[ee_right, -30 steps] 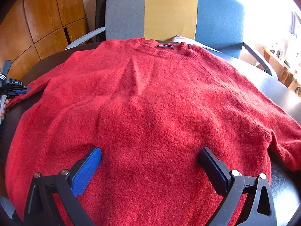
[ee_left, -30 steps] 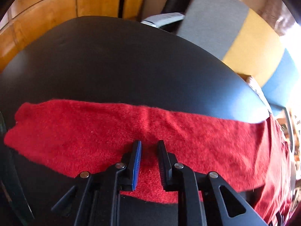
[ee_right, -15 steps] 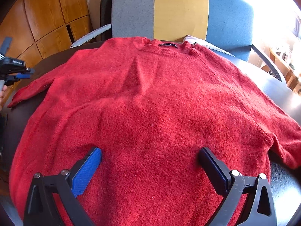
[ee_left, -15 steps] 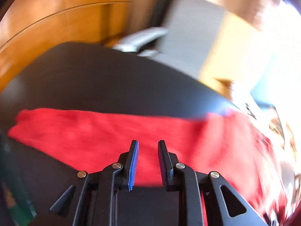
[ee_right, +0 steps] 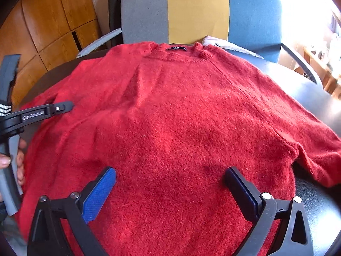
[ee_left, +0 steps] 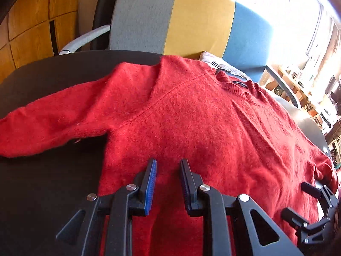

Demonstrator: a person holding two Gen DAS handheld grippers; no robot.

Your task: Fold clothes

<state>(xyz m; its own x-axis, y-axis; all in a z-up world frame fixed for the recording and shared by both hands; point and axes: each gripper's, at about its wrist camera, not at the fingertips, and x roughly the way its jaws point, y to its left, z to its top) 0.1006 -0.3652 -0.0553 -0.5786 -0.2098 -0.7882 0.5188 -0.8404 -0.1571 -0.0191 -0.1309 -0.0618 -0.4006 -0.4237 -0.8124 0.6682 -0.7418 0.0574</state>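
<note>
Swinging off the sleeve, my left hand-held gripper (ee_left: 167,166) now hovers narrowly parted over the red sweater (ee_left: 202,123). My right hand-held gripper (ee_right: 170,177) hangs spread wide, empty, above the hem on the worktop (ee_left: 53,183).

The sweater (ee_right: 181,128) is a fuzzy red knit with a matt, woolly nap and a ribbed collar. It lies on a smooth, dark table (ee_left: 42,181) whose far edge beyond the sweater shows a dull sheen. Behind the sweater, the chair (ee_right: 198,10) is covered in matt woven cloth in grey, yellow and blue. Left of the chair, the wall panels (ee_right: 53,21) are satin-finished wood. Both grippers are matt black plastic with bright metal pins; one ridged pad (ee_right: 99,194) is blue.
</note>
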